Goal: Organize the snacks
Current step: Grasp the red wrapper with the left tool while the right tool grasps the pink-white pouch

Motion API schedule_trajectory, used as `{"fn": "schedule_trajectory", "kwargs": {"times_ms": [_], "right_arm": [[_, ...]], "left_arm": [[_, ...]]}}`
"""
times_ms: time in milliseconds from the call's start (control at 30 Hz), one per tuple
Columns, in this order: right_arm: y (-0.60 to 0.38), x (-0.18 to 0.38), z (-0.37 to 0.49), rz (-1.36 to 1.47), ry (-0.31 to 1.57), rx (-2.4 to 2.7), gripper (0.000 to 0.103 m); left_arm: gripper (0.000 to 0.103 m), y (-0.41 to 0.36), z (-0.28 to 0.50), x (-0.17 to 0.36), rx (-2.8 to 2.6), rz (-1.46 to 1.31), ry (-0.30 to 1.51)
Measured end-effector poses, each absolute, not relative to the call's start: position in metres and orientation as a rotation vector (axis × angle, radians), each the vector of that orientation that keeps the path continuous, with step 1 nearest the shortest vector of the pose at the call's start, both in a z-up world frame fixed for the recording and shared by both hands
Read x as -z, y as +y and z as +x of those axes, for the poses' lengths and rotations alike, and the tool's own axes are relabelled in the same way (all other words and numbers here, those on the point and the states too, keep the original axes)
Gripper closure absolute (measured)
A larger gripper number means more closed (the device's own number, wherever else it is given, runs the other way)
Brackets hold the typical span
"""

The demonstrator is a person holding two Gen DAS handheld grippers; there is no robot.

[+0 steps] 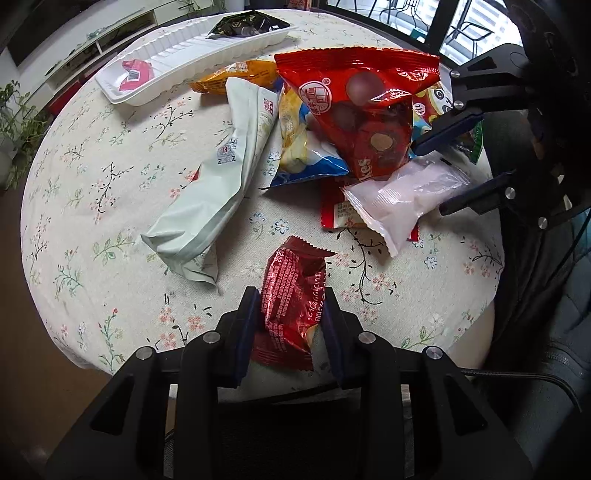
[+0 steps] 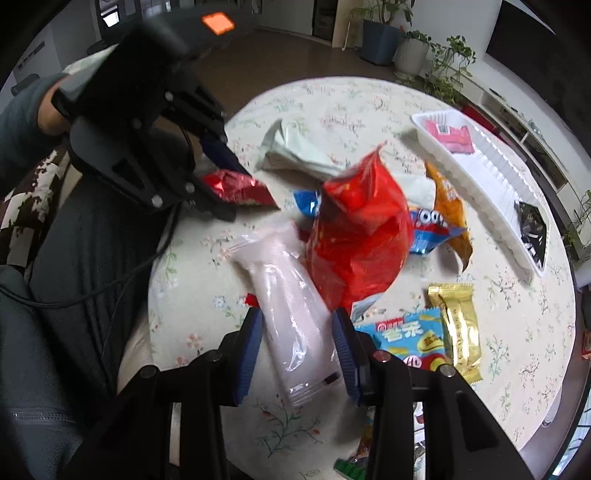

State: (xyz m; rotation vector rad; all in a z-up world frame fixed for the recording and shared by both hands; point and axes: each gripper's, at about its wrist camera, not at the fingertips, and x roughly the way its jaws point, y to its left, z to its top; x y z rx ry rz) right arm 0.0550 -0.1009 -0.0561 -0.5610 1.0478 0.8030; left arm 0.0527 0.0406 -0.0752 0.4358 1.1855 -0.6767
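The left hand-held gripper (image 1: 290, 310) was clenched on a small dark red snack packet (image 1: 291, 291), its blue pads pressing the crinkled foil from both sides near the front edge of the round surface (image 1: 92, 206), which was covered in a floral cloth. The right hand-held gripper (image 2: 297, 345) straddled a pale pink translucent packet (image 2: 291, 295); one pad met the wrapper's edge, but whether the other pressed it could not be told, so its grip stayed uncertain. That pink packet lay on the cloth just beside a large bright red bag (image 2: 354, 236), which leaned over a blue and white bag (image 2: 430, 230) and an orange packet (image 2: 448, 206). A long pale green bag (image 1: 218, 177) lay aslant near the middle of the surface, touching the heap at its upper end. Near the right hand-held gripper sat a gold packet (image 2: 460, 328) and a light blue packet (image 2: 410, 341), side by side. At the far side a white plastic tray (image 1: 192, 48) already held a pink packet (image 1: 136, 74) at one end and a black packet (image 1: 245, 24) at the other, well apart. A person's sleeve (image 2: 22, 122) showed behind the left hand-held gripper in the right wrist view.
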Motion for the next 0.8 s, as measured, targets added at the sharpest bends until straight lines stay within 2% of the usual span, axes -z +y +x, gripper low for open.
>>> {"fn": "schedule_trajectory", "kwargs": {"times_ms": [33,100,267,400,533,567,800], "right_arm": [[-0.099,0.056,0.055,-0.572,1.049,-0.811,0.06],[-0.095,0.06,0.053,-0.605,1.057,-0.816,0.051],[-0.091,0.069,0.059,-0.588,1.09,-0.836,0.052],[-0.094,0.072,0.06,-0.552,1.12,-0.836,0.066],[-0.102,0.069,0.062,-0.497,1.136,-0.842,0.075],[-0.103,0.069,0.062,-0.489,1.138,-0.842,0.083],[-0.106,0.064,0.057,-0.413,1.125,-0.849,0.088]], "left_arm": [[0.072,0.04,0.052,0.075,0.674,0.435,1.186],[0.072,0.04,0.054,0.075,0.672,0.439,1.189],[0.072,0.04,0.054,0.075,0.663,0.434,1.186],[0.072,0.042,0.055,0.076,0.658,0.425,1.18],[0.072,0.041,0.052,0.076,0.653,0.441,1.172],[0.072,0.041,0.051,0.075,0.651,0.442,1.171],[0.076,0.039,0.045,0.073,0.641,0.443,1.164]]}}
